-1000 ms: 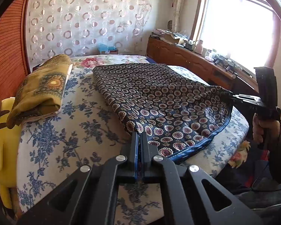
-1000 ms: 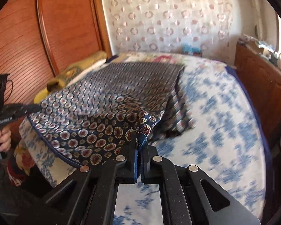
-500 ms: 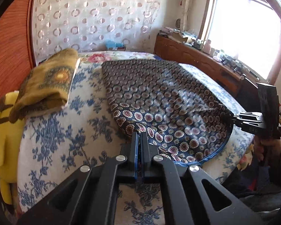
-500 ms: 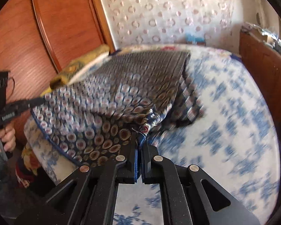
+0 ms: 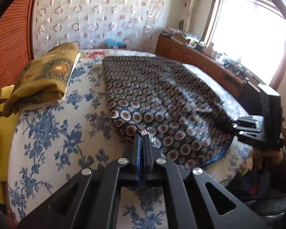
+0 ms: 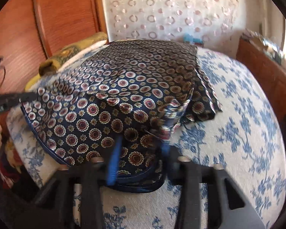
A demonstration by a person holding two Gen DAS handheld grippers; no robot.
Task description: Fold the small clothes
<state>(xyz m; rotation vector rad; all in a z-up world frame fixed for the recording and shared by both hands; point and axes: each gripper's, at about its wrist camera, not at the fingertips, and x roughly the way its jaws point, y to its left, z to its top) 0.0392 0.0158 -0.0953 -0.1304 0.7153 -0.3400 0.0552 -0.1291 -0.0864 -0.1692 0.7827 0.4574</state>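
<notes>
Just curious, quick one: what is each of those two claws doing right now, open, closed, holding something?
Left gripper: closed, pinching the near edge of the patterned cloth.
Right gripper: jaws opening, cloth lying between them, no longer pinched.

Blue-flowered bed (image 5: 47, 133) carries the navy patterned cloth (image 5: 162, 99) and folded ochre cloth (image 5: 45, 78).

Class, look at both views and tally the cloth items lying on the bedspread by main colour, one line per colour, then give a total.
Dark blue, medallion print: 1, the garment
Mustard yellow: 1, the folded cloth
Total: 2
</notes>
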